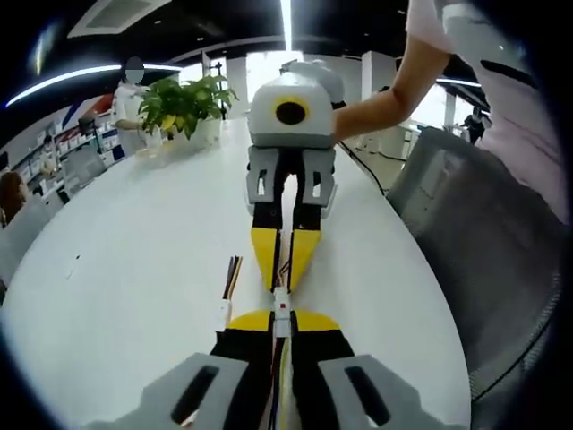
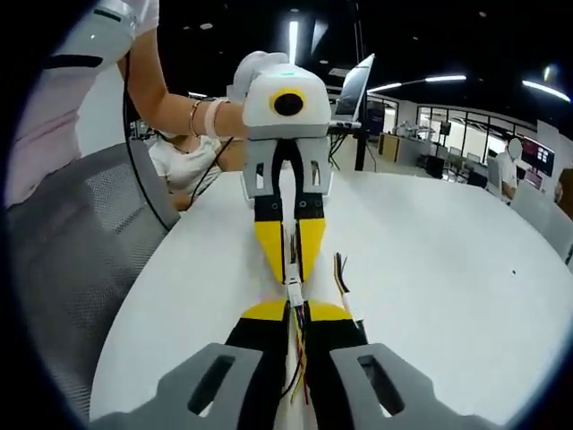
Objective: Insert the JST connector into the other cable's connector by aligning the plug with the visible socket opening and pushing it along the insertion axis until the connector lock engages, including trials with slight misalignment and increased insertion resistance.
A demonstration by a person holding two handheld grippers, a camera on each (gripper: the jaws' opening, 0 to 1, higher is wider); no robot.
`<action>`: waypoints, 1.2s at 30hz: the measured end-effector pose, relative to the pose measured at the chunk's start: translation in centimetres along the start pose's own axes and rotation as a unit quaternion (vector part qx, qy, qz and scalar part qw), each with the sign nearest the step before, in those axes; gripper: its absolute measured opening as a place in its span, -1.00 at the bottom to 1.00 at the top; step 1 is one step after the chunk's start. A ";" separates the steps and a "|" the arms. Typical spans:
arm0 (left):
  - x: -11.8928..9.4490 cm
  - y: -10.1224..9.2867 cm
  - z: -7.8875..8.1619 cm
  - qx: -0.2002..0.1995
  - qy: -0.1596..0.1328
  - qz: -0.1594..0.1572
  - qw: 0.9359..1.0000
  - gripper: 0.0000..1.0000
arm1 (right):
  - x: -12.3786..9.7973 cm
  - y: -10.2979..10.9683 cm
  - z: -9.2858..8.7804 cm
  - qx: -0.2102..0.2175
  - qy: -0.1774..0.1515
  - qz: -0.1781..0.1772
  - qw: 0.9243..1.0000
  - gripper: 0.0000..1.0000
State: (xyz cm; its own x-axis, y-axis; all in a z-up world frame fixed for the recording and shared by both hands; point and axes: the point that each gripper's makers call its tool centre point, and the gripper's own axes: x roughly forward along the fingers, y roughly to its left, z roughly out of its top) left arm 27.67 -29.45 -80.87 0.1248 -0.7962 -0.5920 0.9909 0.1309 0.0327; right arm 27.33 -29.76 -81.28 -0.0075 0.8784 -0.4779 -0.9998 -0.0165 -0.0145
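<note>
Grippers nose to nose over the white table point(image 1: 134, 269), jaws of both clamped on cable ends. Left gripper point(image 1: 282, 324) pinching the white connector point(image 1: 282, 313) at its tips; right gripper point(image 2: 297, 315) pinching its plug point(image 2: 294, 294) (housings appear to meet tip to tip, seating depth unreadable). Long axes look collinear along the jaw line. Spare wires point(image 1: 231, 278) lying just beside. Probably needs a straight push, no yaw.

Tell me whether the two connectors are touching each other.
Touching. In the left gripper view the white connector in the left gripper meets the other connector in the right gripper, with no gap between them.
</note>
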 end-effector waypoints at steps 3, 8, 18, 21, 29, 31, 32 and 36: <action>-0.1 0.0 0.0 -0.005 0.001 0.001 1.000 -0.99 | 0.1 0.0 0.0 0.010 0.002 0.001 1.000 -0.96; -0.1 0.0 -0.1 -0.005 0.004 0.003 1.000 -1.00 | 0.5 0.0 -0.5 0.029 0.012 0.003 0.999 -0.96; 0.1 0.1 -0.3 0.020 0.006 0.003 1.000 -1.00 | 0.6 0.0 -0.8 0.049 0.017 0.000 0.999 -0.96; 0.3 0.0 -0.3 0.023 0.005 0.002 1.000 -1.00 | 0.5 0.0 -0.9 0.047 0.020 -0.002 0.999 -0.96; 1.0 -0.1 -0.8 0.039 0.017 0.003 0.999 -1.00 | 0.5 0.0 -0.8 0.055 0.023 -0.004 0.998 -0.96; 1.0 -0.1 -0.8 0.040 0.017 0.004 0.999 -1.00 | 0.6 0.0 -1.0 0.055 0.025 -0.004 0.998 -0.97; 1.0 -0.1 -0.8 0.042 0.018 0.004 0.999 -1.00 | 0.6 0.0 -1.0 0.058 0.025 -0.004 0.998 -0.97; 0.9 0.0 -0.8 0.040 0.019 0.007 0.999 -1.00 | 0.7 -0.1 -1.0 0.064 0.026 -0.005 0.998 -0.97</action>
State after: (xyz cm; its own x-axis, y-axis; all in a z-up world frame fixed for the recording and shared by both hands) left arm 27.73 -29.67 -82.03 0.1385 -0.7715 -0.6210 0.9901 0.0935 0.1047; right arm 27.44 -29.65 -82.44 0.0009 0.8523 -0.5230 -0.9942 0.0570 0.0912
